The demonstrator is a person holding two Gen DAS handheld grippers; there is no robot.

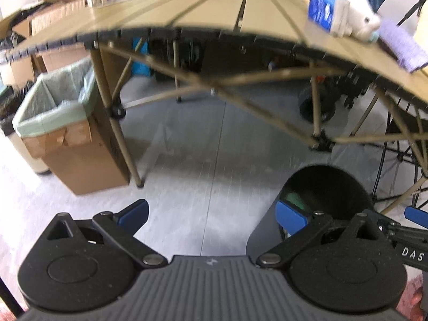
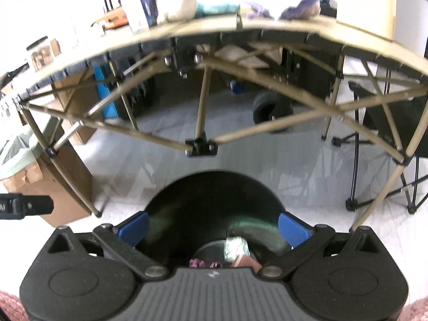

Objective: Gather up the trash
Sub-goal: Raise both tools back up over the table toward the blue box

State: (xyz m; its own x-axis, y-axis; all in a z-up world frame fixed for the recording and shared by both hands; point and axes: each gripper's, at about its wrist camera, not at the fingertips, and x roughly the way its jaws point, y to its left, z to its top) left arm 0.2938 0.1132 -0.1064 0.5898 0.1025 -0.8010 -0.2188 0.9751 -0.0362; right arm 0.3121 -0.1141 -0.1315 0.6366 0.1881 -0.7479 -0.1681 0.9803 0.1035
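Both grippers, left [image 1: 212, 218] and right [image 2: 214, 228], gape empty; the right hangs over the black bin [image 2: 214, 203], where foil trash [image 2: 236, 248] lies at the bottom

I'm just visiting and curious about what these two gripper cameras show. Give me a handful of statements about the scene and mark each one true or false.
1. The right gripper is open above a dark round bin. True.
2. The round bin is empty. False: a crumpled silvery wrapper and other scraps lie at its bottom.
3. The left gripper is clamped on a bottle. False: its fingers are spread apart with nothing between them, only floor beyond.
4. A cardboard box lined with a pale green bag stands beside the folding table. True.
5. The folding table's top is bare. False: a blue and white carton and a purple cloth lie on it.
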